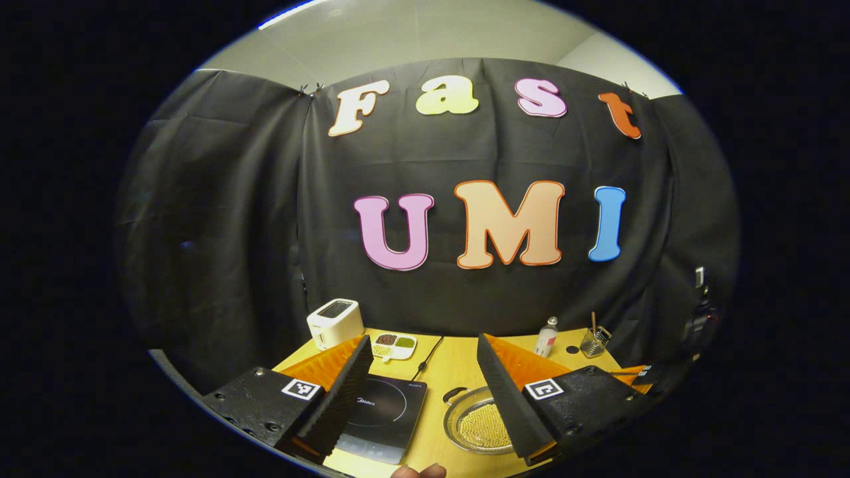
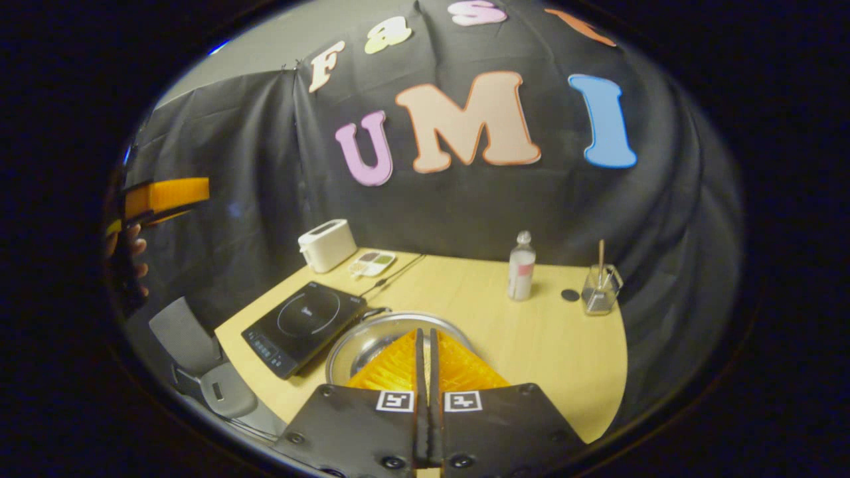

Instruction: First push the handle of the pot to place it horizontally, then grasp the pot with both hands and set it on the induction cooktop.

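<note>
A shallow metal pot (image 1: 478,425) holding small yellowish beads sits on the wooden table (image 2: 551,345), right of the black induction cooktop (image 1: 385,415). Its small dark handle (image 2: 375,311) points toward the cooktop (image 2: 305,325). My left gripper (image 1: 423,340) hangs high above the table, open wide with nothing between its fingers; its right finger covers part of the pot. My right gripper (image 2: 425,332) is shut on nothing and hovers over the pot (image 2: 392,332), hiding the pot's near side.
A white toaster (image 2: 327,244) and a divided dish of beans (image 2: 372,263) stand at the back left. A bottle (image 2: 522,265), a black disc (image 2: 570,295) and a glass with sticks (image 2: 601,289) stand at the back right. A grey chair (image 2: 199,372) is off the table's left edge.
</note>
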`<action>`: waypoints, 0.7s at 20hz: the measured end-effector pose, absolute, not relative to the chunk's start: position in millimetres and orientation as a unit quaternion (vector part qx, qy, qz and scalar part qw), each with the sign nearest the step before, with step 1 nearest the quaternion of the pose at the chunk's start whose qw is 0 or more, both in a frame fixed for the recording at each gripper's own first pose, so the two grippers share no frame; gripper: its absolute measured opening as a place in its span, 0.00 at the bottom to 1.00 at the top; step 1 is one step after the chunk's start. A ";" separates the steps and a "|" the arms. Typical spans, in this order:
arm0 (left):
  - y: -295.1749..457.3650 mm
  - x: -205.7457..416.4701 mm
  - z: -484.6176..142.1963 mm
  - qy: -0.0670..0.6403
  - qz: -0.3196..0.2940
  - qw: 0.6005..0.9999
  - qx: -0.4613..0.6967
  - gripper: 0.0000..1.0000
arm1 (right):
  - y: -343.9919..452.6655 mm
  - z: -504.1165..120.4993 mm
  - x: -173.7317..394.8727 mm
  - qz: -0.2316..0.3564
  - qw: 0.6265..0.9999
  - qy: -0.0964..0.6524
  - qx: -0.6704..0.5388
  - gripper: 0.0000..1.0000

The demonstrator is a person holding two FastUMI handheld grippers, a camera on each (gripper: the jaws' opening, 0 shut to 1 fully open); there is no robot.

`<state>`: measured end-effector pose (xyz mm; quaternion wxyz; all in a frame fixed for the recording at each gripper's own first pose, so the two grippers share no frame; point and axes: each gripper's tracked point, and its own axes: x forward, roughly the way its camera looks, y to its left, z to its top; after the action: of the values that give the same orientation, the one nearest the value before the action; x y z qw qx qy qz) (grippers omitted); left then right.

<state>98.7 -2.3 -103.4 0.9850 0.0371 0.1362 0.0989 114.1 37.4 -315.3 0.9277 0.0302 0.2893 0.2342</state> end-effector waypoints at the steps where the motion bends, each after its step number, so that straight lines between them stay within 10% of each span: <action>1: 1.4 98.6 -106.8 0.144 0.103 0.983 0.039 0.94 | 38.9 -325.6 111.0 0.236 0.922 0.305 0.032 0.00; 14: 14.2 99.1 -127.2 0.165 0.120 0.979 0.022 0.93 | 58.7 -435.4 47.4 0.281 0.854 0.437 0.010 0.03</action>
<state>99.1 14.2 -127.2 0.9786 0.0221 0.1655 0.1200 47.4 58.7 -435.4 0.8543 0.0104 0.4373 0.2807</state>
